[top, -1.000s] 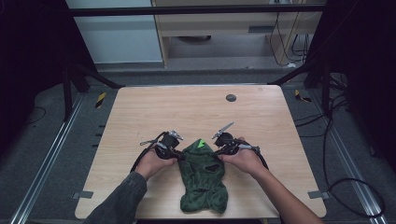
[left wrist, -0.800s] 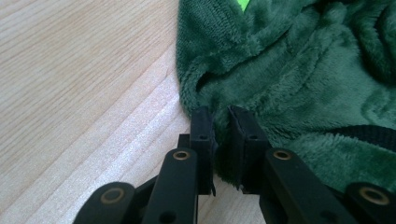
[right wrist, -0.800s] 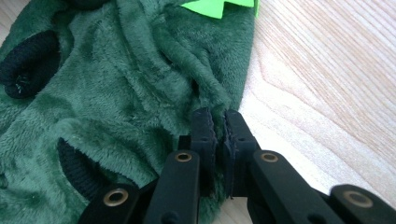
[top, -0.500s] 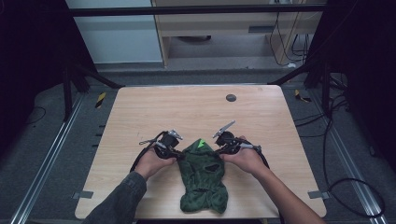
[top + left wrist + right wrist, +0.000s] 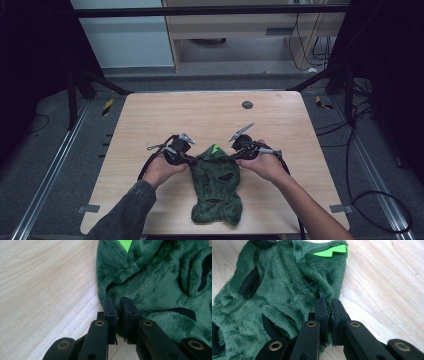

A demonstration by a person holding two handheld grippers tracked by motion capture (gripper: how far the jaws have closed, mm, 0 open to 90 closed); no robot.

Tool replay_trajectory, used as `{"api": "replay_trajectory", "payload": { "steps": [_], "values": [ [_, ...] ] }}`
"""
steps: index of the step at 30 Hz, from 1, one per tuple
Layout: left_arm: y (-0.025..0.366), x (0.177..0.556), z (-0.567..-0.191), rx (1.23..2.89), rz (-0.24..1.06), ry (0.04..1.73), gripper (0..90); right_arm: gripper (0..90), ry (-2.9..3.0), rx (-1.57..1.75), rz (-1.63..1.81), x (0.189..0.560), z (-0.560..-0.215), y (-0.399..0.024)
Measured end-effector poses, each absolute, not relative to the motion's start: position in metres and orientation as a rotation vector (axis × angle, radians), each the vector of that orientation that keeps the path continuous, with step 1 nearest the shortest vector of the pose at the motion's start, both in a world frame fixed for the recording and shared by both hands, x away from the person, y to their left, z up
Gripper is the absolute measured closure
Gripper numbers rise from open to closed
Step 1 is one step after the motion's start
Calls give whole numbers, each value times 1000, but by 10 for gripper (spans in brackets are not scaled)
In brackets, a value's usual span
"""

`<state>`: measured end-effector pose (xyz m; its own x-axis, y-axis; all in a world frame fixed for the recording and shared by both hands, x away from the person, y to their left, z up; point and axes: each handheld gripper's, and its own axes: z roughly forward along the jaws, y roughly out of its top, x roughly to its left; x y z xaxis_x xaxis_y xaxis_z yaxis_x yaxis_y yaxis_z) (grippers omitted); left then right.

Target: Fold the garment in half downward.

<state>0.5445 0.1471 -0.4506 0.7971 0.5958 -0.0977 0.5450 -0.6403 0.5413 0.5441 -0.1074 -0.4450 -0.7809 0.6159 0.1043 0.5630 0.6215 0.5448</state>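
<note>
A dark green plush garment [image 5: 216, 187] with black-trimmed openings and a bright green tab [image 5: 215, 149] lies on the wooden table [image 5: 200, 115] near its front edge. My left gripper [image 5: 191, 161] is at the garment's upper left edge, and my right gripper [image 5: 235, 159] is at its upper right edge. In the left gripper view the jaws [image 5: 118, 302] are shut on a fold of the plush [image 5: 160, 277]. The right gripper view has its jaws [image 5: 329, 302] pinched on the fleece edge [image 5: 287, 285], below the green tab [image 5: 329, 252]. A hand holds each gripper.
A small dark round disc [image 5: 247, 104] sits on the far part of the table. Black frame legs and cables stand on the floor beyond the table's sides, with yellow-black tape pieces [image 5: 107, 106] near the far corners.
</note>
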Motion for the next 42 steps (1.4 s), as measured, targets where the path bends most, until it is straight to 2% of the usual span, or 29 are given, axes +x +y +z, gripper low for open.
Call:
{"api": "replay_trajectory", "payload": {
  "steps": [42],
  "values": [
    [148,555,-413,2362,274,838,829,858,2635,899,903,558,-403,-103]
  ]
}}
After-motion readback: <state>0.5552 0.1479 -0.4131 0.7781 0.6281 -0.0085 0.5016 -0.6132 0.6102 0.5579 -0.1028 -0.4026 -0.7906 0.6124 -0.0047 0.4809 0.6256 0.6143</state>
